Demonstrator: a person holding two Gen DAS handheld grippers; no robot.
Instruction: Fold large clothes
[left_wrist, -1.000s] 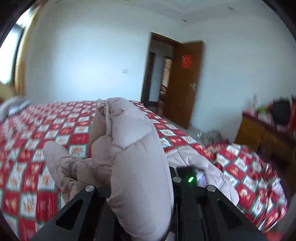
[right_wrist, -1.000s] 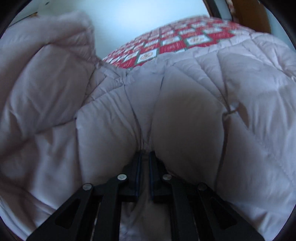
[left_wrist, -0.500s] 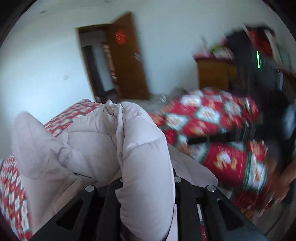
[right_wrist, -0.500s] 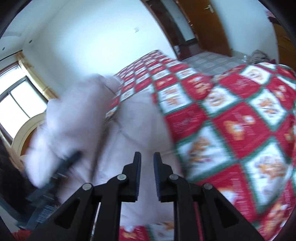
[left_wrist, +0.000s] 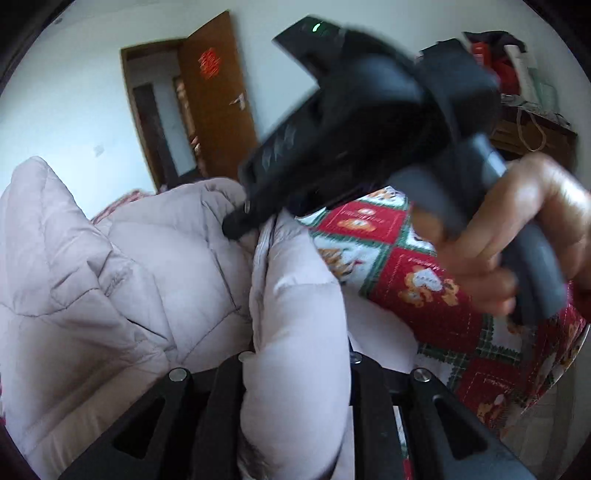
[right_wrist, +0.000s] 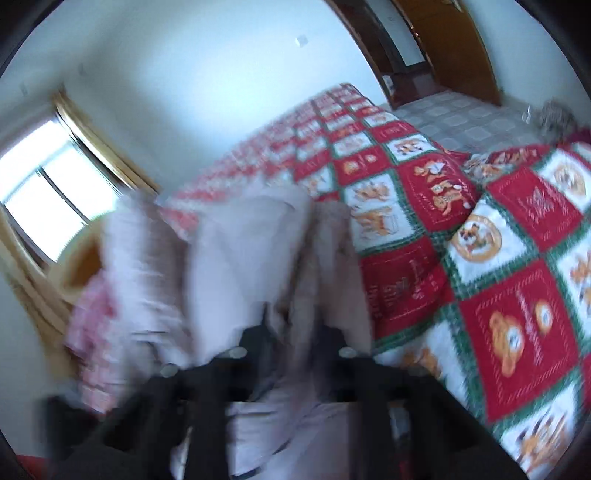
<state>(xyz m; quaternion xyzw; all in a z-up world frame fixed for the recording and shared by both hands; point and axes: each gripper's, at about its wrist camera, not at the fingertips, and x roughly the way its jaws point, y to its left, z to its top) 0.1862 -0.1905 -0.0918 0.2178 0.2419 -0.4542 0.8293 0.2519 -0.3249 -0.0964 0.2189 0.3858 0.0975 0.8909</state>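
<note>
A pale pink quilted coat (left_wrist: 147, 277) lies bunched on a red and white patchwork bedspread (left_wrist: 424, 295). My left gripper (left_wrist: 299, 354) has a thick fold of the coat bulging up between its fingers; its jaws are opening, and the pads still press on the fold. A hand (left_wrist: 517, 229) holds my right gripper (left_wrist: 236, 225), which points down to the left with its tips against the coat's upper edge. In the blurred right wrist view, coat fabric (right_wrist: 240, 258) sits between the parted fingers of the right gripper (right_wrist: 295, 332).
The bedspread (right_wrist: 480, 258) stretches away to the right of the coat. A brown door (left_wrist: 218, 92) stands open on the far wall. A wooden dresser (left_wrist: 532, 136) piled with things stands at the right, and a window (right_wrist: 48, 184) at the left. Tiled floor (right_wrist: 461, 118) lies beyond the bed.
The right gripper let go of the coat, swung out over the bedspread, then came back to the coat beside the left gripper. The left gripper swung right and sank, still holding its fold.
</note>
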